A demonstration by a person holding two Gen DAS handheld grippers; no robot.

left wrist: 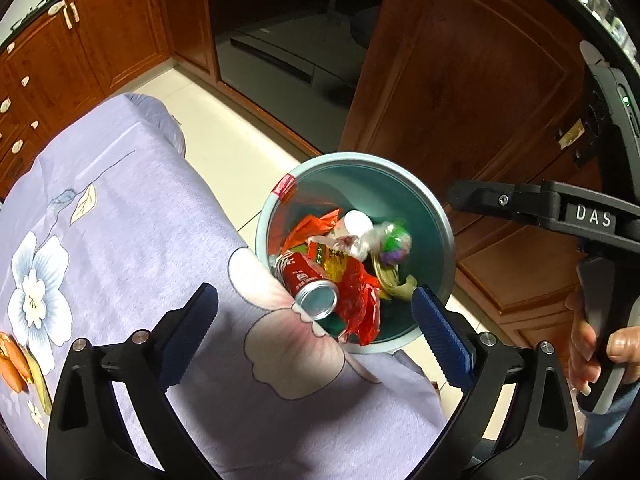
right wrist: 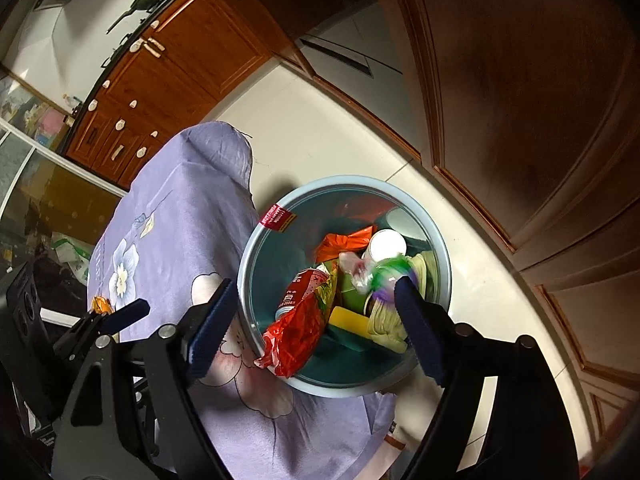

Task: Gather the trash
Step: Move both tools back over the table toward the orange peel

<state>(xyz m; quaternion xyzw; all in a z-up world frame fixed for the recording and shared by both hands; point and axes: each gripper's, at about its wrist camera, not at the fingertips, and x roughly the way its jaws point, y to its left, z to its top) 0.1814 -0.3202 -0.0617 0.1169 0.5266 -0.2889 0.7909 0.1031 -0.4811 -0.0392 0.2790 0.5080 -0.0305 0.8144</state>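
Observation:
A round light-blue trash bin point(left wrist: 440, 216) stands on the floor beside the table; it also shows in the right wrist view point(right wrist: 440, 240). It holds a red soda can point(left wrist: 308, 280), a red wrapper point(left wrist: 360, 304), a white cup point(left wrist: 358, 222), banana peel point(left wrist: 394, 280) and a clear plastic wad with green and purple point(left wrist: 392, 240), blurred in the right wrist view point(right wrist: 380, 276). My left gripper point(left wrist: 316, 332) is open and empty above the table edge. My right gripper point(right wrist: 312, 328) is open and empty above the bin.
The table has a lilac flowered cloth point(left wrist: 132, 216). An orange wrapper and a peel point(left wrist: 16, 364) lie at its left edge. Wooden cabinets point(left wrist: 92, 36) line the back and a wooden door point(left wrist: 472, 80) stands behind the bin. The floor is pale tile point(right wrist: 320, 128).

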